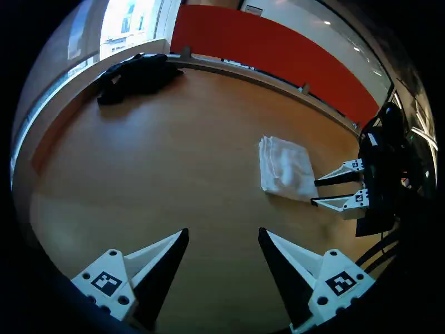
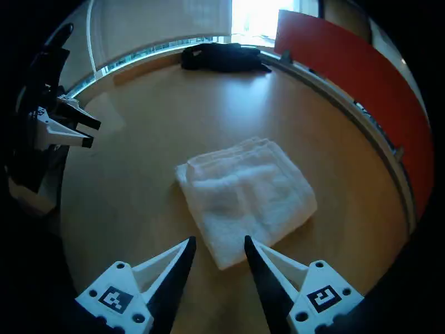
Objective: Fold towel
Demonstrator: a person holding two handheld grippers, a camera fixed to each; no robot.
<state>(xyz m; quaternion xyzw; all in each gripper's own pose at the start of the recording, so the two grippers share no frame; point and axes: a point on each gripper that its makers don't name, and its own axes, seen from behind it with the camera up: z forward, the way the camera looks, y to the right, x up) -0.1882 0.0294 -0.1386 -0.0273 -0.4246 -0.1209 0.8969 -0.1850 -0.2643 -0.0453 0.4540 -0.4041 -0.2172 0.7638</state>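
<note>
Scanning from the left in the left gripper view: a black cloth [image 1: 136, 75] lies bunched at the table's far edge by the window, well apart from everything else & not part of the job. Next, the left gripper [image 1: 222, 231] hovers over bare table [image 1: 139, 167] w/ its fingers spread wide, nothing btw. them. Right of that sits the towel [image 1: 286, 168], a compact white rectangle lying flat on the wood, layered edges showing along one side. At far right the right gripper [image 1: 314, 192] points at the towel, fingertips just beside its edge, fingers apart, pinching nothing.

In the right gripper view the towel lies mid-table, stacked in several layers, corners approx. lined up, layers slightly offset along the left edge. There the right gripper has its fingers spread either side of the near corner; can't tell if the tips touch fabric or hang just above it. A red panel [image 2: 356, 72] runs along the table's right side.

Progress, my read: folding looks basically done, since the towel's already a small neat packet. What's left is prob. a tidy-up of the offset layers, or one more fold if a smaller packet is wanted.
</note>
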